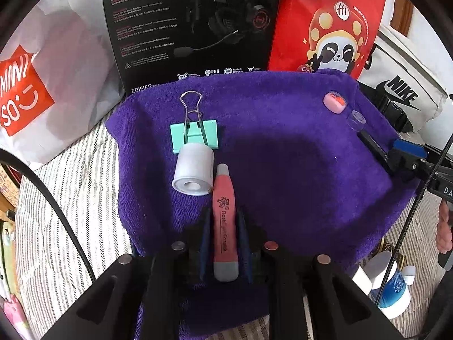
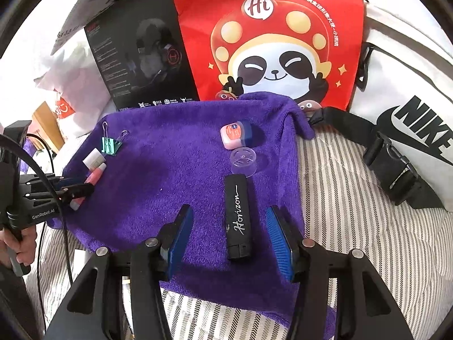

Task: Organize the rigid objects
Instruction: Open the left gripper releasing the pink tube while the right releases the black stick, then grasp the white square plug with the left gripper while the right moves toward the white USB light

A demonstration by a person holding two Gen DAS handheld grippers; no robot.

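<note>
Gripping: left gripper (image 1: 225, 226) clamps pink flashlight pen (image 1: 224, 221)
Waiting: right gripper (image 2: 229, 235) spread around black Horizon case (image 2: 237, 216)
Risk: pen nudging white roll (image 1: 194, 170) off towel (image 1: 283, 155) left edge

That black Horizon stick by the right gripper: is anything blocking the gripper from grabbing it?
Nothing visible. The black Horizon stick lies on the purple towel between the open right gripper fingers, untouched; the clear cap sits beyond its far end.

left claw (image 1: 223, 240): black, blue pads | right claw (image 2: 230, 240): black, blue ribbed pads, silver screws
</note>
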